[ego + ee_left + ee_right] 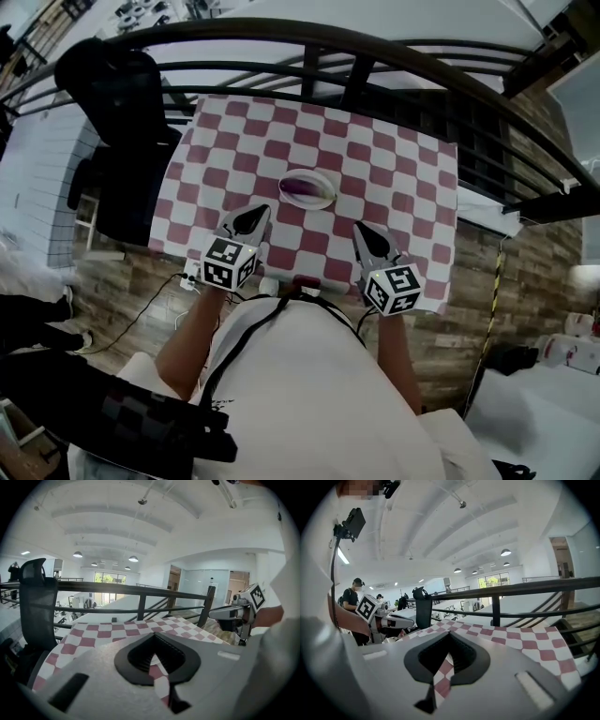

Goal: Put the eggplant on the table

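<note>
The eggplant (302, 191) lies in a white plate (329, 185) near the middle of the checkered counter (403, 169). Nearer the person than the plate, the left hand-held gripper (251, 218) is to its left and the right hand-held gripper (367, 234) to its right. Each has its jaws together with nothing between them. Neither touches the plate. A black chair (120, 103) stands far left of the plate.

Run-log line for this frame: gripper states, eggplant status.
left gripper: shut, empty | right gripper: shut, empty | eggplant: in white plate on checkered table, beyond both grippers, untouched
</note>
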Demonstrator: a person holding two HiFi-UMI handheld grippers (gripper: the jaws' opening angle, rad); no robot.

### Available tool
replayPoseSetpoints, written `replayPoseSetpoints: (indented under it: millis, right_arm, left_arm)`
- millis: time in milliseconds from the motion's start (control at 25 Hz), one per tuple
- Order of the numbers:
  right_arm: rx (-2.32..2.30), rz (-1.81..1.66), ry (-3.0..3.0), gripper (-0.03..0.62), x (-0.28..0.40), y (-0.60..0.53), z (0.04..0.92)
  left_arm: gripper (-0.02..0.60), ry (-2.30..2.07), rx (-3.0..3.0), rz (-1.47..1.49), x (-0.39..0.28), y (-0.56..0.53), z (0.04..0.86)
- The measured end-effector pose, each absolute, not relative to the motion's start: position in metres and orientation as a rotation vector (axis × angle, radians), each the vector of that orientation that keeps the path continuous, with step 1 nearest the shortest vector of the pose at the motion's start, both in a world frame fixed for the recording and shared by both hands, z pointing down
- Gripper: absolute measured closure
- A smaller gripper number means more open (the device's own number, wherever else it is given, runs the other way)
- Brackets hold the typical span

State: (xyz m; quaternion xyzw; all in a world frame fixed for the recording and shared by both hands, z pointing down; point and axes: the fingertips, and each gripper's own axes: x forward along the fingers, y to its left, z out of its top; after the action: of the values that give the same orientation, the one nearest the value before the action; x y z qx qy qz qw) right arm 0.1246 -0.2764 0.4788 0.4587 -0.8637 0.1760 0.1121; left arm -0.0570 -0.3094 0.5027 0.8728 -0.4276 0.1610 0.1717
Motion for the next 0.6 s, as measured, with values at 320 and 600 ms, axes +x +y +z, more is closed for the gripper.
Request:
replayPoseSetpoints:
  millis: [320, 600]
  right_arm:
    - [1.367, 0.486, -2.513, 0.588, 0.111, -0.281, 0.474]
    - [1.393, 0.488, -2.499, 0.588, 0.107, -0.282, 0.476]
  left_arm:
    - [0.575, -1.193, 2.47, 0.432, -0.074, -0.318, 0.503]
    - [0.575, -1.175, 2.482, 0.443, -0.079, -0.319, 0.506]
